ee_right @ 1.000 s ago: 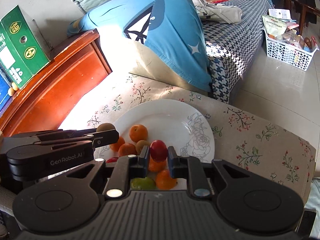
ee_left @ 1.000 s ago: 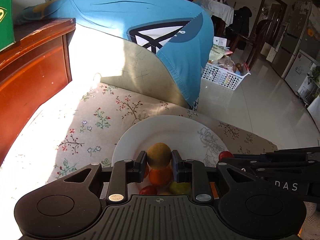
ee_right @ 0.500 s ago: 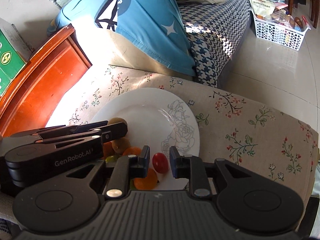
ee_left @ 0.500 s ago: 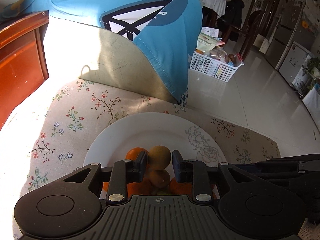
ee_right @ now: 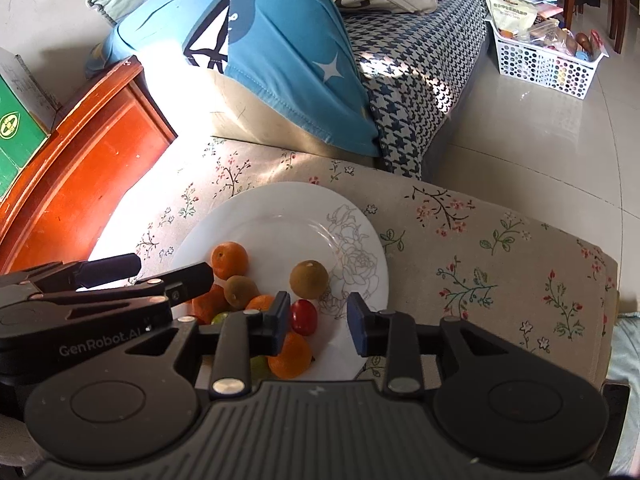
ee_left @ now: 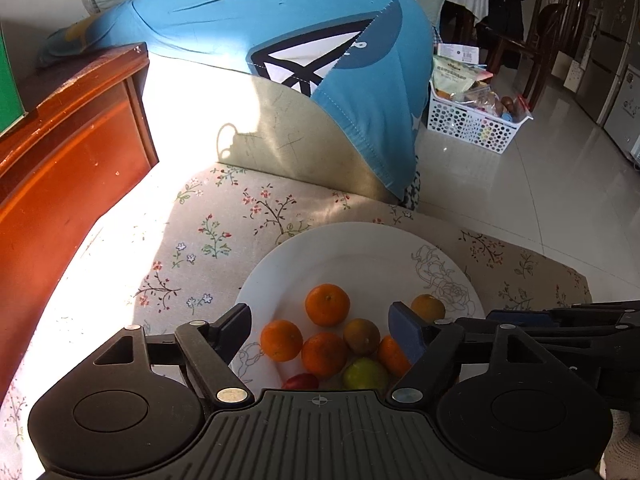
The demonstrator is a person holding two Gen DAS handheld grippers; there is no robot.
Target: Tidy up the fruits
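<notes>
A white plate [ee_left: 360, 252] [ee_right: 280, 216] sits on a floral cloth. Several oranges [ee_left: 327, 305] [ee_right: 229, 258], a brown fruit [ee_left: 361, 336] [ee_right: 309, 279], a green fruit [ee_left: 365, 375] and a red tomato [ee_left: 301, 381] [ee_right: 304, 317] lie on it. My left gripper [ee_left: 320, 326] is open and empty just above the fruit pile. My right gripper [ee_right: 318, 322] is open and empty, with the red tomato lying on the plate by its left finger. The left gripper also shows in the right wrist view [ee_right: 160, 276].
A red-brown wooden cabinet [ee_left: 60, 152] [ee_right: 80, 160] stands at the left with a green box [ee_right: 16, 132] on it. A blue cushion [ee_left: 280, 40] [ee_right: 260, 48] lies behind the plate. A white basket [ee_left: 472, 120] [ee_right: 544, 60] stands on the tiled floor at the right.
Both grippers have opened. The left one let go of the brown fruit and the right one let go of the red tomato; both fruits now lie on the plate.
</notes>
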